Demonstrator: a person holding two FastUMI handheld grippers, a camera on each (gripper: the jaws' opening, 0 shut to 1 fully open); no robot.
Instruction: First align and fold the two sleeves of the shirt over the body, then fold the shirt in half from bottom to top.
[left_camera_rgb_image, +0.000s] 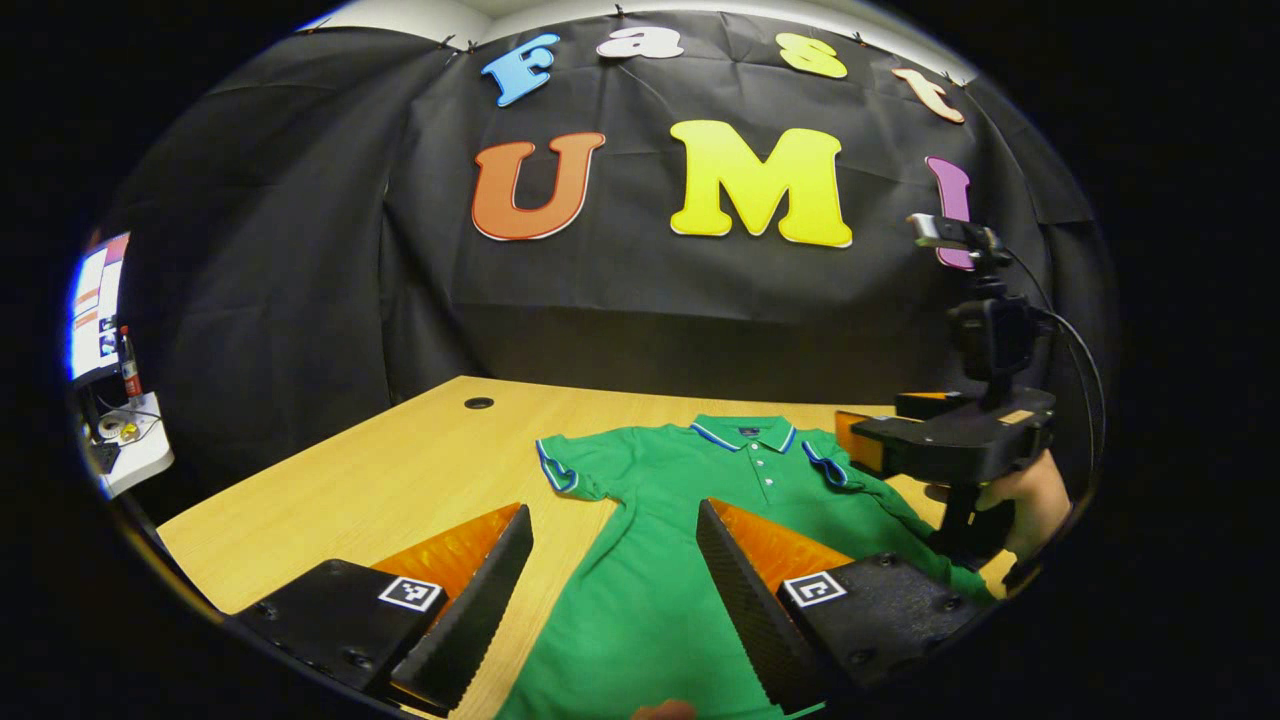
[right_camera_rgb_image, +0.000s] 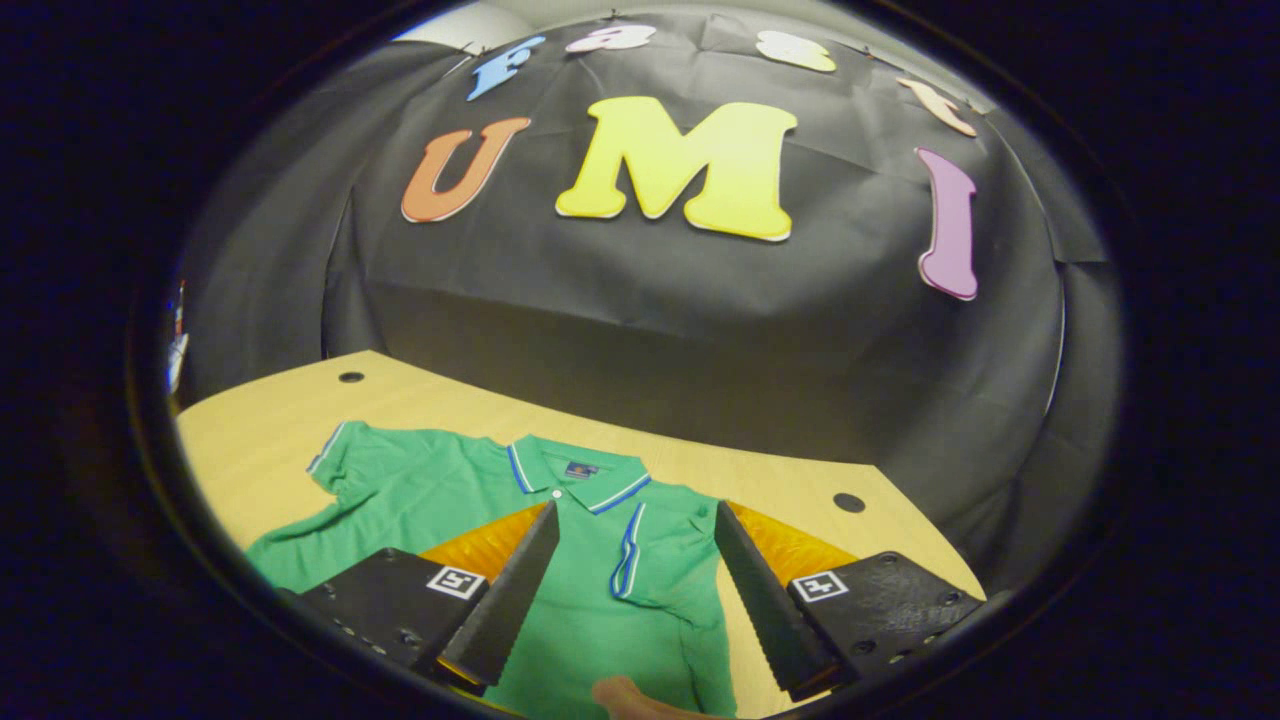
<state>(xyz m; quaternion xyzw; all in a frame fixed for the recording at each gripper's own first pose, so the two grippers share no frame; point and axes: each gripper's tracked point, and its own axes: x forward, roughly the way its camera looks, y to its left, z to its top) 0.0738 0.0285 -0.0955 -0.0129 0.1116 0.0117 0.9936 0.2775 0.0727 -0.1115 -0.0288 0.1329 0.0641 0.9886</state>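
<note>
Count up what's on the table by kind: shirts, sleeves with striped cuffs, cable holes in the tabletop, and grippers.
Green polo shirt: 1
Striped-cuff sleeves: 2, one on the shirt's one side and one on the other
Round cable holes in the wooden table: 2, one and another
Grippers: 2, the left gripper and the right gripper, both with fingers apart
Total: 7

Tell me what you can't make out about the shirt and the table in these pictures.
- Shirt hem: in the left gripper view it runs off the bottom edge, between the left gripper fingers.
- Shirt's lower body: in the right gripper view the right gripper fingers and the bottom edge hide it.
- Collar label: too small to read.
- Table near edge: hidden behind the gripper bodies in both views.
</note>
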